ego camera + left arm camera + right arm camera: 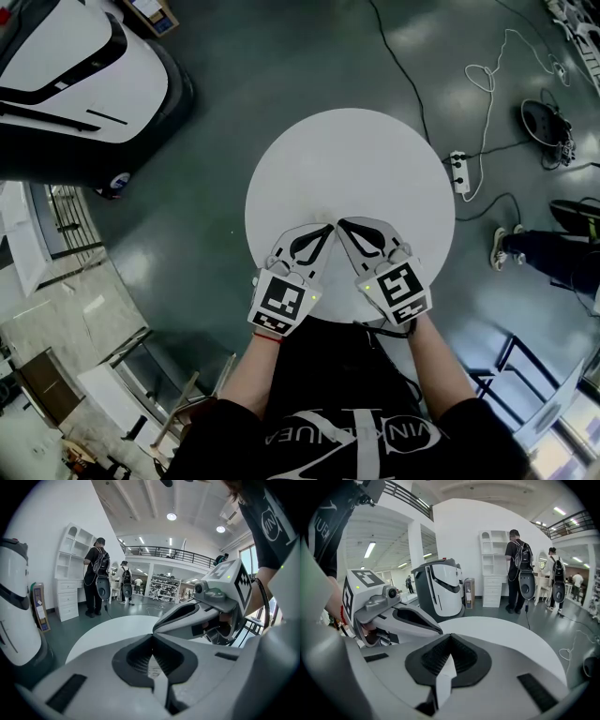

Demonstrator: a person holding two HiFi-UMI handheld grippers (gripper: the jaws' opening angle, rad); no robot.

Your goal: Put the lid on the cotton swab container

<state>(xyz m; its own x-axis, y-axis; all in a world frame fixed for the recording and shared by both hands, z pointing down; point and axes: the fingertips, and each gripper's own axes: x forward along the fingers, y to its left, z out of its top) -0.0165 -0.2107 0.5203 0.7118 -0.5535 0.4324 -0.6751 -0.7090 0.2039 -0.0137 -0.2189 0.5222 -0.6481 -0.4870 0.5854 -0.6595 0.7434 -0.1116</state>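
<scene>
Where the task's things were: neither a cotton swab container nor its lid showed in any view; the round white table (356, 155) carried nothing but the two tools.
State of the left gripper (323, 232): its jaws were pressed together on nothing, and its own view showed only bare pad between them. It lay at the table's near edge, angled inward.
State of the right gripper (349, 230): it too was closed and empty, mirroring the other, with its tip just beside the left one's, nearly touching.
Why held so: this looked like a rest pose. With both tools parked tip to tip close to the person's body and nothing to work on, the task seemed not to be under way.
Counts on the table: two grippers, two marker cubes (283, 302), no container, no lid.
Counts around it: one white machine (75, 66) with black trim stood on the floor to the left. One power strip (459, 172) lay just past the table's right edge, with cables trailing off. Two people (518, 569) with backpacks stood at white shelves (492, 569), well apart from the table.
What the next move called for: probably that the container and lid come into reach, after which the jaws would have to open.
</scene>
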